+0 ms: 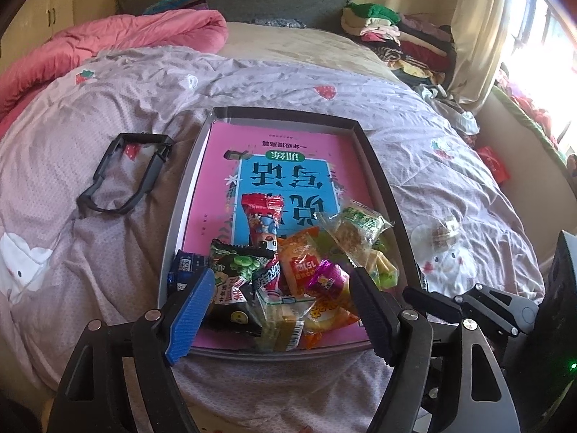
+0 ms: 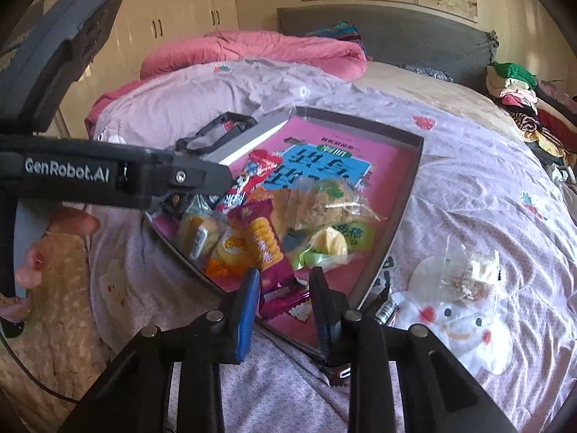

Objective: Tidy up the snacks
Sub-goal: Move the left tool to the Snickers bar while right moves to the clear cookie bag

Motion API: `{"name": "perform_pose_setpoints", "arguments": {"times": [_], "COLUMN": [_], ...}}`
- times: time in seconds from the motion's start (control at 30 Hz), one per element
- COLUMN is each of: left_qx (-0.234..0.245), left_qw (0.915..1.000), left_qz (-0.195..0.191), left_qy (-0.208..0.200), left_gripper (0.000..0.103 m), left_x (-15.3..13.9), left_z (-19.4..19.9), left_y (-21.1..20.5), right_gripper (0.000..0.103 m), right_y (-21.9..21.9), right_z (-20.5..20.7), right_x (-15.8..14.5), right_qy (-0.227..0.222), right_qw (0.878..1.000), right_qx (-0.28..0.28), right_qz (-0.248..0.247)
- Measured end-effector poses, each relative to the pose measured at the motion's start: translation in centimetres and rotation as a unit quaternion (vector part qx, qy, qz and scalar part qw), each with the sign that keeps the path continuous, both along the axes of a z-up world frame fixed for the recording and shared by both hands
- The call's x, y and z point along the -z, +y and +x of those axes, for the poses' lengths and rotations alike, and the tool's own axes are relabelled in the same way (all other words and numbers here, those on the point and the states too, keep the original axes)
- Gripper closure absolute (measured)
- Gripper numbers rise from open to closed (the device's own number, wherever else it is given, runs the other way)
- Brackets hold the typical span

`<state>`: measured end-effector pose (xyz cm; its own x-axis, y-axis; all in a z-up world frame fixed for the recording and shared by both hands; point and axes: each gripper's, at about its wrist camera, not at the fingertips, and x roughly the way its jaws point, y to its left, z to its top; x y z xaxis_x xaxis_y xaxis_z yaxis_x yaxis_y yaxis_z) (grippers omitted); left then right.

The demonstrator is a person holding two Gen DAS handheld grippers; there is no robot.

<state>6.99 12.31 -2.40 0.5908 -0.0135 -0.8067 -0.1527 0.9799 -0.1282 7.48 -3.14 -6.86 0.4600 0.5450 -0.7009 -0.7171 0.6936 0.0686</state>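
Note:
A grey tray (image 1: 378, 166) lies on the bed, lined with a pink book (image 1: 216, 166). A pile of snack packets (image 1: 288, 252) fills its near end. My left gripper (image 1: 281, 310) hangs over that pile, jaws open wide, with nothing pressed between the pads. In the right wrist view my right gripper (image 2: 285, 310) is at the tray's (image 2: 407, 187) near edge. It is shut on the crimped end of a magenta snack packet (image 2: 277, 281). One clear-wrapped snack (image 2: 468, 274) lies on the bedspread to the right of the tray, also seen in the left wrist view as a clear snack (image 1: 445, 231).
A black plastic frame (image 1: 126, 173) lies on the bedspread left of the tray. A small dark packet (image 2: 386, 310) sits against the tray's right wall. Pink quilt (image 1: 108, 43) at the back left, folded clothes (image 1: 396, 36) at the back right. A hand (image 2: 54, 238) holds the left gripper.

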Motion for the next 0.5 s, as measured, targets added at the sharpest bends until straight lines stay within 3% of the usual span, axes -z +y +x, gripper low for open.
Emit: {"name": "perform_pose_setpoints", "arguments": {"times": [0.27, 0.5], "left_qx": [0.0, 0.005], "left_qw": [1.0, 0.9999], "left_qz": [-0.001, 0.001], "left_qy": [-0.005, -0.011], "left_gripper": [0.024, 0.024], "left_x": [-0.4, -1.0], "left_z": [-0.1, -0.3], "left_y": [-0.2, -0.6], "right_gripper": [0.052, 0.047], "right_y": [-0.8, -1.8], "right_z": [0.4, 0.8], "right_x": [-0.9, -1.5], "right_qy": [0.0, -0.003], "right_qw": [1.0, 0.999], "right_qx": [0.022, 0.042], "right_qz": [0.018, 0.031]}}
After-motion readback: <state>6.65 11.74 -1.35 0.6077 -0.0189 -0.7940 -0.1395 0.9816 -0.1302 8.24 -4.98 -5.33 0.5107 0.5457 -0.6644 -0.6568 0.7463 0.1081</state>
